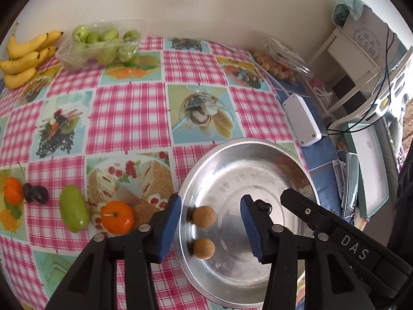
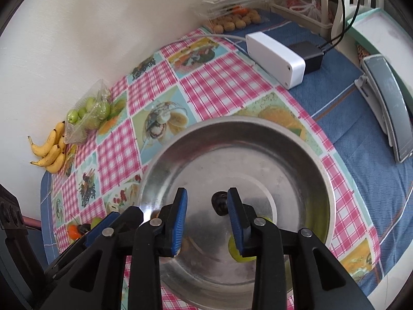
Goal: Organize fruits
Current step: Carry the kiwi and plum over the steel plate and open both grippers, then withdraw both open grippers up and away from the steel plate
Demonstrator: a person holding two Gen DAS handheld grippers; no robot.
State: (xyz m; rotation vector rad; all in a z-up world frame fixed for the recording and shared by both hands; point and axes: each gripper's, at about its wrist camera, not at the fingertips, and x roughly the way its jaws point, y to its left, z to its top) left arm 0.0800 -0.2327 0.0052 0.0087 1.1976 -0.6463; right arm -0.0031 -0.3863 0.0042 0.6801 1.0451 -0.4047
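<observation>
1. Right under both of my tools sits the steel bowl, on the bench with the pink checked cloth.
2. My left hand-held gripper hangs over the bowl's near-left part with its jaws parted, nothing pinched between the blue pads.
3. Between those pads, down on the bowl floor, I see two round brown fruits, one just ahead of the other and not touching.
4. Just past the right pad of that tool a dark fruit peeks out, lying in the bowl.
5. My right hand-held gripper is over the bowl too, jaws apart with a narrower gap, holding nothing.
6. The dark fruit lies on the bowl floor just ahead of its right pad; whether it touches the pad I can't tell.
7. Below that right finger a green fruit rests in the bowl, mostly hidden by the finger.
8. Left of my left tool, out on the cloth, I've got an orange, then a long green fruit, then dark plums and a second orange near the edge of view.
9. Far ahead-left against the wall: a bunch of bananas and a clear tray of green fruits beside it.
10. Far ahead-right: a clear box of small brown fruits, and nearer, a white box just beyond the bowl's rim.
</observation>
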